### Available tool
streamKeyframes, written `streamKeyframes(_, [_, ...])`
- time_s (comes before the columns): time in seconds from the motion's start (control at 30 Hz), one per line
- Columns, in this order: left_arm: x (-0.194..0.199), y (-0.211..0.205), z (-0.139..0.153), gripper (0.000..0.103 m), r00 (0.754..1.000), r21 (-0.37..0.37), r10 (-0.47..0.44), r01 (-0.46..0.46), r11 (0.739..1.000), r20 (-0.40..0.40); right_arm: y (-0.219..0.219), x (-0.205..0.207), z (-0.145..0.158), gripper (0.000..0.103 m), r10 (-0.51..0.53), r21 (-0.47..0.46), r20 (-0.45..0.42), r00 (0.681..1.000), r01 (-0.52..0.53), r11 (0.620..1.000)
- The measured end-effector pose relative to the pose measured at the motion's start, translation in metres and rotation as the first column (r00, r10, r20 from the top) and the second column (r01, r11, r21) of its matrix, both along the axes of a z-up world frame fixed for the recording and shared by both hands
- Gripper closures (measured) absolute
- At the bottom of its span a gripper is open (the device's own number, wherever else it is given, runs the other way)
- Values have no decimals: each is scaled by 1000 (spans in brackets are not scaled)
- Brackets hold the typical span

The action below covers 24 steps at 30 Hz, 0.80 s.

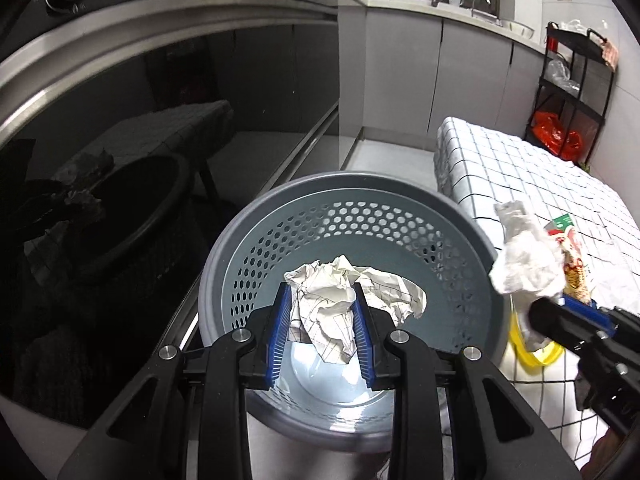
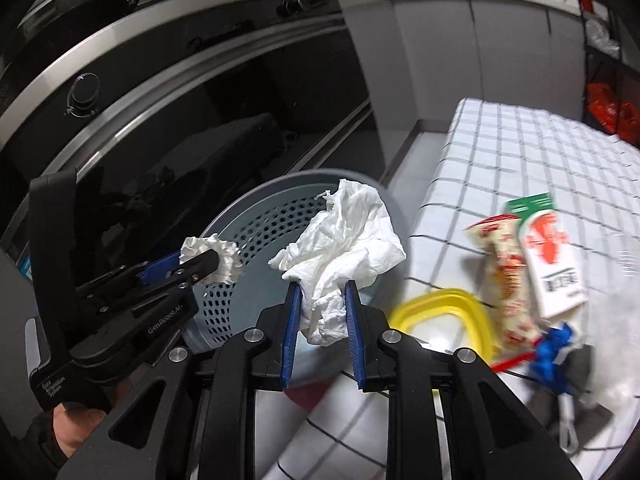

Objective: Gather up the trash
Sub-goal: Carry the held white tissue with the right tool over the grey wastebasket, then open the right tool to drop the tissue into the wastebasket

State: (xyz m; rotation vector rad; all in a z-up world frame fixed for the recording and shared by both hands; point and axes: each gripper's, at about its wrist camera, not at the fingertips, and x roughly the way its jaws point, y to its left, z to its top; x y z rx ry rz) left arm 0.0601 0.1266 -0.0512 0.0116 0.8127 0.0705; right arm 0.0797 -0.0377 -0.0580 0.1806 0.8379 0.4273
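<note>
1. Left gripper (image 1: 322, 312): blue pads pinching a crumpled sheet of grid-lined paper (image 1: 348, 300), jaws narrowly apart with the wad filling the gap. Paper hangs directly over the mouth of the grey perforated bin (image 1: 460, 232), not touching its floor as far as I can tell.
2. Right gripper (image 2: 322, 308): jaws pressed nearly together on a crumpled white tissue (image 2: 344, 236); most of the tissue billows out above the fingertips. It sits over the bin's right rim, between bin and table.
3. Right wrist view shows the left gripper side-on at the bin's left rim, a person's hand (image 2: 72, 428) under its handle.
4. Bin: its floor looks bare and glossy. It stands on the floor, just beside the edge of the table with the checked cloth (image 1: 520, 168).
5. Still on the table right of the bin: yellow lid or ring (image 2: 444, 312) at the table edge, a red-and-cream snack wrapper (image 2: 504, 276), a white carton with red print and a green top (image 2: 548, 256), and blue crumpled plastic (image 2: 552, 352). That area is motion-blurred.
6. Behind the bin: dark glossy oven front (image 1: 160, 160); beyond that, grey cabinets (image 1: 460, 80).
</note>
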Motion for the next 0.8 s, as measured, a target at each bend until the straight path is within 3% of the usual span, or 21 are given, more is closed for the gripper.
streamKeyframes(0.4, [8, 10, -10, 70, 1000, 12, 11, -11, 1000, -21, 29, 23, -21, 81, 40, 21, -54, 998, -39, 999])
streamKeyframes(0.53, [10, 12, -13, 61, 999, 10, 34, -33, 999, -41, 25, 25, -22, 64, 26, 30, -47, 999, -24, 999])
streamKeyframes(0.6, [9, 12, -11, 44, 999, 11, 39, -39, 999, -37, 22, 25, -20, 60, 16, 31, -38, 999, -15, 999])
streamKeyframes(0.63, [8, 11, -10, 41, 999, 12, 40, -40, 999, -32, 20, 25, -19, 55, 12, 33, -35, 999, -11, 999])
streamKeyframes(0.8, [4, 10, -6, 40, 999, 14, 33, -33, 999, -23, 13, 24, -15, 51, -3, 38, -28, 1000, 4, 999])
